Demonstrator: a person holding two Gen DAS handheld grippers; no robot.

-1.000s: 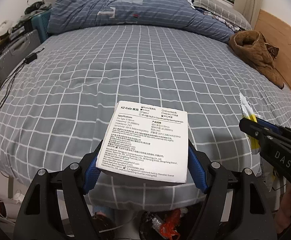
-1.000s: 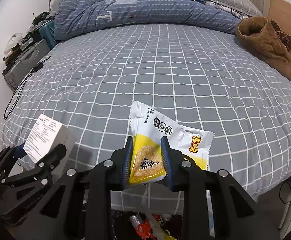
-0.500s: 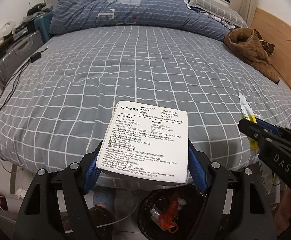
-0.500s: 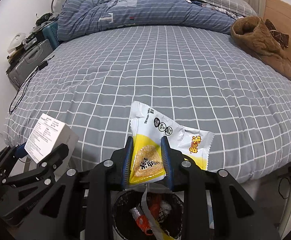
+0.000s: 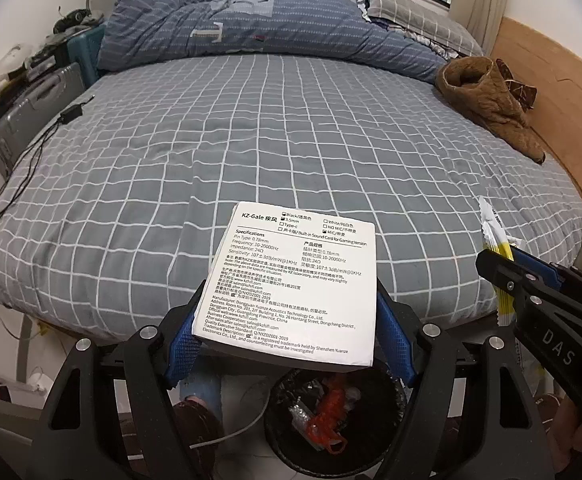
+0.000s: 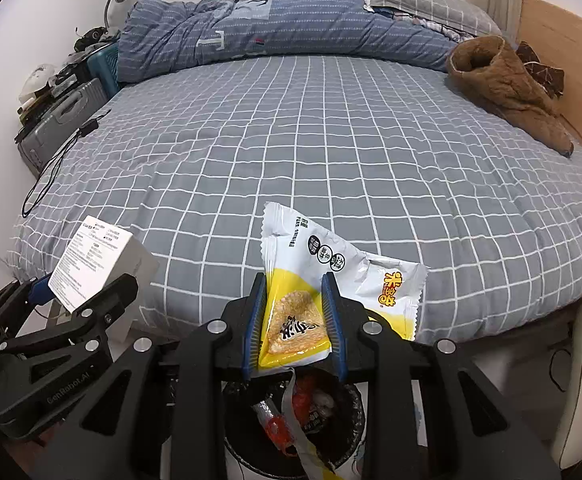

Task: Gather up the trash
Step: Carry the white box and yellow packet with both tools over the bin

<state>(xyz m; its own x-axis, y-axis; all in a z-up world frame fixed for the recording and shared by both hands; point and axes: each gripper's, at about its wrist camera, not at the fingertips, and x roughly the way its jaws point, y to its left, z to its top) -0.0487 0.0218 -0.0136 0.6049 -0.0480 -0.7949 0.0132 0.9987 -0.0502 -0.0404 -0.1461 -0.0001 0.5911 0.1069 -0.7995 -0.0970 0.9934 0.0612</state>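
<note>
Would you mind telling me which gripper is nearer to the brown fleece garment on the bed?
Right. The right gripper, shut on the snack wrapper, is on the brown fleece garment side; the left gripper, holding the earphone box, sits farther away.

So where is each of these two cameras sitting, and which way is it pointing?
Left wrist: on the left gripper, looking along its fingers over the box to the bed; the right gripper shows at right.
Right wrist: on the right gripper, looking over the wrapper to the bed; the left gripper shows at left.
Both share the bed, the bin below, and the brown garment.
</note>
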